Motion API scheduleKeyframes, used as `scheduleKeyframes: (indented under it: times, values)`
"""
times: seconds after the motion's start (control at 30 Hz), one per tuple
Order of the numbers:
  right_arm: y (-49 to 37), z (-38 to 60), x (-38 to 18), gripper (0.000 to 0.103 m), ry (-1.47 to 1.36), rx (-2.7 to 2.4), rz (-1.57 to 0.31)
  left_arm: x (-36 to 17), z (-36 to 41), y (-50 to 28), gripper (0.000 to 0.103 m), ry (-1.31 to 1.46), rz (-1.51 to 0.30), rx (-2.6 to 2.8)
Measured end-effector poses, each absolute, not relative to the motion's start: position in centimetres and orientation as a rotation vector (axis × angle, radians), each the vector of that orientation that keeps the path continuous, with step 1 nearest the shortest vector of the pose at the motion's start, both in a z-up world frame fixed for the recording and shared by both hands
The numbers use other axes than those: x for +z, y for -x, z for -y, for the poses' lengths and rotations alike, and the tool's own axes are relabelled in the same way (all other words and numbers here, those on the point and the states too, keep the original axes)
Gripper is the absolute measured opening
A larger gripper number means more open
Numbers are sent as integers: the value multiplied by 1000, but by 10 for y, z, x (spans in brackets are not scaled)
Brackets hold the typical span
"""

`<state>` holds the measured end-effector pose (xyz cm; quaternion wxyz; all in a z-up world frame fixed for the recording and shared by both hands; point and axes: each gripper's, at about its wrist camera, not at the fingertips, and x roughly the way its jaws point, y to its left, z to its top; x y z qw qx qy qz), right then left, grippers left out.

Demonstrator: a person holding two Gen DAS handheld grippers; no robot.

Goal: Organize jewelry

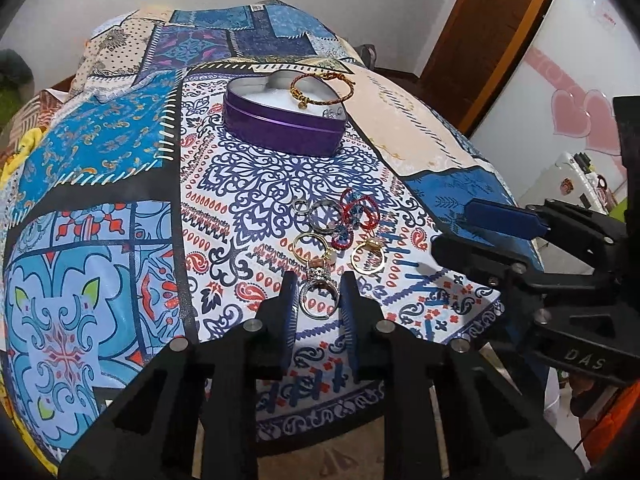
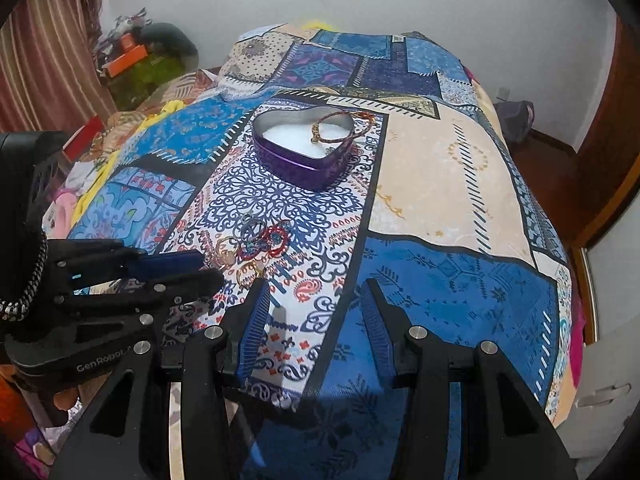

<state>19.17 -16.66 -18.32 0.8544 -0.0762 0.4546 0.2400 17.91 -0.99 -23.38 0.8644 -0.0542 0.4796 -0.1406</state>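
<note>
Silver ring with a stone-set crown lies on the patchwork bedspread, flat-ish, between the two fingers of the left gripper. Fingers sit close on either side of the band; whether the pads actually press it, cannot tell. Jaws narrowed but not pressed together.

Just beyond the ring, a loose cluster on the white-and-navy paisley panel: two gold hoops, a pair of small silver rings, and red-and-blue braided cord pieces. Several pieces touch or overlap; exact count unclear.

Farther up the same panel, well apart from the cluster: purple heart-shaped tin, lid off, white lining inside. A red-and-gold bangle rests across its rim, partly hanging past the far right edge. A small silvery item lies in the near right corner of the tin, too small to identify.

Right gripper hovers over the blue and paisley patches of the bedspread, near the bed's front edge, fingers spread wide with nothing between them. From the right wrist view the left gripper comes in from the left, tips by the cluster.

Surroundings: white wall, wooden door, striped curtain.
</note>
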Motion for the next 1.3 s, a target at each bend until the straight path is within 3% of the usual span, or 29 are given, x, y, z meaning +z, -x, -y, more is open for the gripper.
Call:
scheduleKeyframes:
  times: [0.37, 0.7, 1.3]
  values:
    - [-201, 143, -196, 42, 172, 594, -1000, -230, -9, -171, 20, 137, -973, -271]
    - [-202, 129, -201, 9, 227, 640, -992, -228, -9, -168, 20, 119, -955, -252]
    - [-196, 153, -167, 6, 143, 591, -897, -193, -17, -159, 20, 143, -864, -229]
